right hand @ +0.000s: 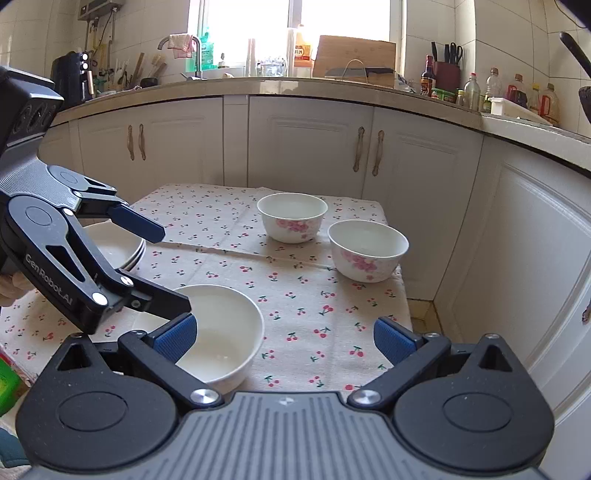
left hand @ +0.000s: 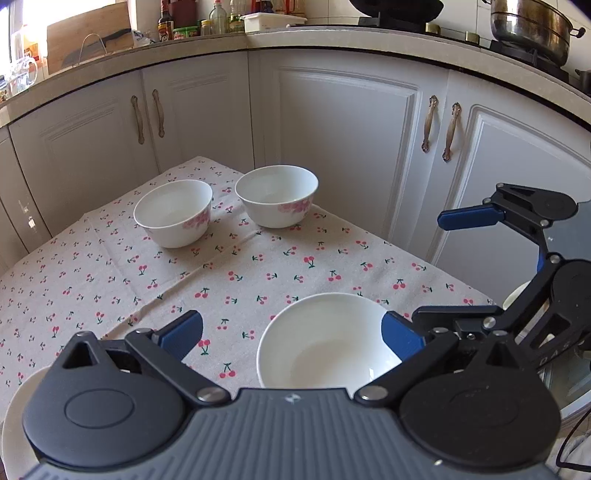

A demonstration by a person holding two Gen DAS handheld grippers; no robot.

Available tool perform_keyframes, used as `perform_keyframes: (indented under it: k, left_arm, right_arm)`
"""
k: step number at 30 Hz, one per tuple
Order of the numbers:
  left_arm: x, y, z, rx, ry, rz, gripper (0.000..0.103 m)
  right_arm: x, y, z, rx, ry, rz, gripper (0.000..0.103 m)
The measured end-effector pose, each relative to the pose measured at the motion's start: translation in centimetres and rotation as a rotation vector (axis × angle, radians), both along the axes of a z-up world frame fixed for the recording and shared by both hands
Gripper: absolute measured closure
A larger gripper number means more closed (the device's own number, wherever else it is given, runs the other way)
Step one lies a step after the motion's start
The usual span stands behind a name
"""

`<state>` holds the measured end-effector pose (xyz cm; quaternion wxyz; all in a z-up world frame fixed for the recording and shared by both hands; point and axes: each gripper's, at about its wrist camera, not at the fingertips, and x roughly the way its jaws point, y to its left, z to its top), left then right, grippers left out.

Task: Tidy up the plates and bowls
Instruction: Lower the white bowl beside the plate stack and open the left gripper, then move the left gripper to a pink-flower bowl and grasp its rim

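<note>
Bowls [left hand: 173, 212] glossy white ceramic-looking, pink flower print. Tablecloth [left hand: 258, 266] matt woven cloth, creased. Gripper pads [right hand: 173, 338] blue ribbed. Pot [left hand: 532, 29] shiny metal.

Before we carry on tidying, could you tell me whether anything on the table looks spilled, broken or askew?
Nothing stands out. The two floral bowls and the plain white bowl sit upright and look intact, with no spill visible on the cherry-print tablecloth.

Home kitchen: cabinets [right hand: 310, 144], stovetop pot [left hand: 532, 29].
</note>
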<state>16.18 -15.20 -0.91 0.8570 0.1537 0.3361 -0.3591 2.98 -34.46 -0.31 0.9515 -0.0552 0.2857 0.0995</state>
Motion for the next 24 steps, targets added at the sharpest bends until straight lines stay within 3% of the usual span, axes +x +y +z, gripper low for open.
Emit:
perform_keyframes:
  k: [24]
  left_arm:
    - [10.6,-5.6,0.3,0.018,0.023,0.011,0.002]
  right_arm:
    - [8.2,-4.3,-2.4,-0.084,0.03,0.023,0.0]
